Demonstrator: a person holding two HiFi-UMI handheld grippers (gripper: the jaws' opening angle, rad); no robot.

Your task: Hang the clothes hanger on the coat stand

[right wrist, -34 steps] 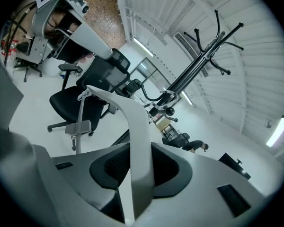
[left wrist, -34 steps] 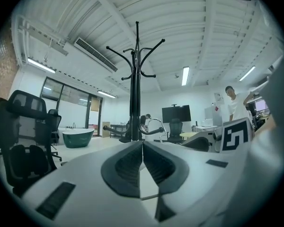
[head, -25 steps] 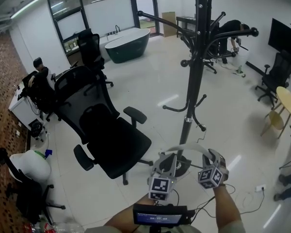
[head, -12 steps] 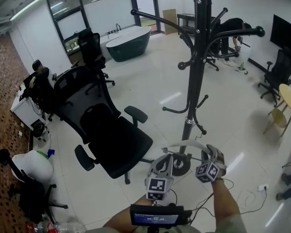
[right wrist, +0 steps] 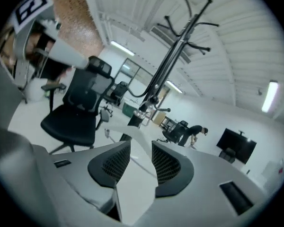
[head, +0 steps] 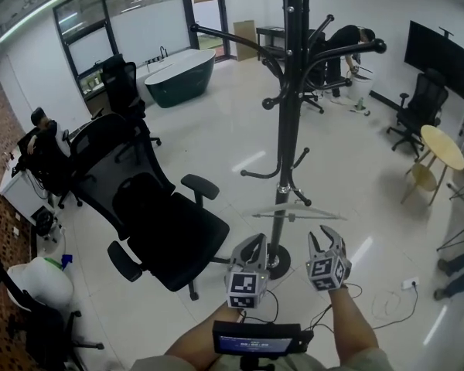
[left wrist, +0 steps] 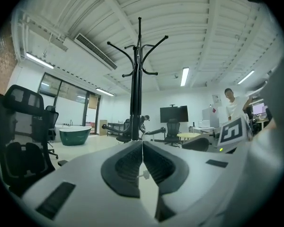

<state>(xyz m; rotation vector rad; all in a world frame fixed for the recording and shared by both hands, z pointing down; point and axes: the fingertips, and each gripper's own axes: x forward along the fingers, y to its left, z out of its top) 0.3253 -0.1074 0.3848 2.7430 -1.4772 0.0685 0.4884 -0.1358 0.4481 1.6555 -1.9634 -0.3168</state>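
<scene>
1. The hanger (head: 294,215) seemed to hang on a low hook of the coat stand (head: 285,130), so the job looked done.
2. The right tongs (head: 325,238) had just been opening. They stood apart, near the hanger but not pinching it.
3. The left tongs (head: 251,246) were pressed together, holding nothing.
4. I counted one hanger, one coat stand and two tongs.

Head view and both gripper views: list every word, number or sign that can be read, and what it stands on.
No text can be read.
Left cube: a square marker pattern, no letters.
Right cube: the same.
Screen at the head view's bottom edge: print too small to read.
</scene>
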